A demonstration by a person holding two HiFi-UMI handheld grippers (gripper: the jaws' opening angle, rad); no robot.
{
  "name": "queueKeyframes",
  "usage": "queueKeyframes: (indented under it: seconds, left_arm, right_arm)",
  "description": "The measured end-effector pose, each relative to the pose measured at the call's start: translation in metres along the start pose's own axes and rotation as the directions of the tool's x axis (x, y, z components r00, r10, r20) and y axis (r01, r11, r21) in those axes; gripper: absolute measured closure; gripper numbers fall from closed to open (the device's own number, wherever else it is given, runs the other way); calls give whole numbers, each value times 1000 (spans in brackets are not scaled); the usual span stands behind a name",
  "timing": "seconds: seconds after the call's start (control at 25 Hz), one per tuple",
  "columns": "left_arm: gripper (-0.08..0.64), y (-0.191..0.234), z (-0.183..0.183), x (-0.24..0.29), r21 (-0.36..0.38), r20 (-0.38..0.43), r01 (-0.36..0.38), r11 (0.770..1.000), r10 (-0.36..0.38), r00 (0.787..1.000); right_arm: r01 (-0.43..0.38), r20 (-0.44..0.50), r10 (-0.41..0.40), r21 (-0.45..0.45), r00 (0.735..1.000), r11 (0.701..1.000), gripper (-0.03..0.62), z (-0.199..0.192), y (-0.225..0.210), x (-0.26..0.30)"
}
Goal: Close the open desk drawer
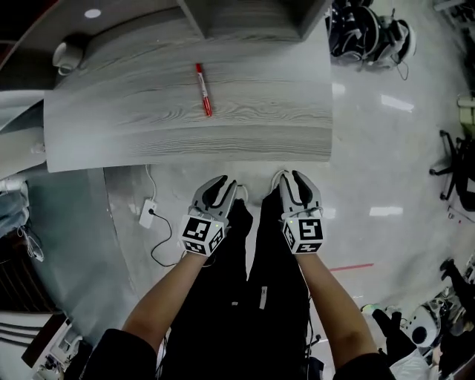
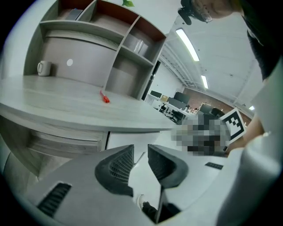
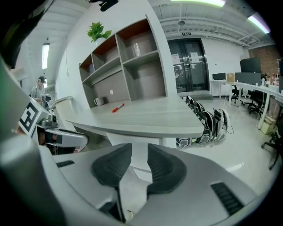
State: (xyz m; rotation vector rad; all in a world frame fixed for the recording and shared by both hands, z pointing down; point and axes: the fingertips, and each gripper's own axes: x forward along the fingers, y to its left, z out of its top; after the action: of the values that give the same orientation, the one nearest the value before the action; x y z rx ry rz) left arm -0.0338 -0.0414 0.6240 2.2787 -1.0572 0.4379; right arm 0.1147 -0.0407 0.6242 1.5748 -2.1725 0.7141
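Note:
The grey wood desk (image 1: 185, 137) spans the upper head view, and from above no drawer sticks out past its front edge. In the left gripper view, drawer fronts (image 2: 66, 140) show under the desk top at the left, and I cannot tell whether one stands out. My left gripper (image 1: 223, 182) and right gripper (image 1: 288, 177) hang side by side just in front of the desk edge, above the floor. The left gripper (image 2: 140, 152) and the right gripper (image 3: 139, 150) each show a narrow gap with nothing between the pads.
A red pen (image 1: 203, 90) lies on the desk and a white mug (image 1: 67, 53) stands at its far left. A shelf unit (image 1: 252, 18) sits at the back. A white power adapter (image 1: 148, 214) with cable lies on the floor. Headsets (image 1: 367, 33) and office chairs (image 1: 453, 167) stand at the right.

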Motion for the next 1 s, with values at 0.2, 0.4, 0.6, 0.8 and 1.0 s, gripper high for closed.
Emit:
queueKeyframes:
  seconds: [0.2,0.4,0.6,0.8,1.0]
  left_arm:
    - [454,-22,36,-28,13,60,21,1000,-21,998]
    - [454,-40,73,-56,33,80,8,999,-11,997]
    - [454,-65,108,-96,42,123,18,999,-23,992]
    - [454,-88,151,-124,55,201,38,998,-48,978]
    - [454,-101,185,-148,94,268,33,995,-57,962]
  right_arm:
    - [-25,66,27,-32,997,999,469,46,18,-37]
    - [-29,119,33,-35,992,999,469,94,37,-73]
    - [0,155,-3,16,988,1000,469,130,58,-110]
    - [-3,211,-1,17,978,1000,469,169,74,-142]
    - [-27,268,38,-44,963,999,469,204,90,-169]
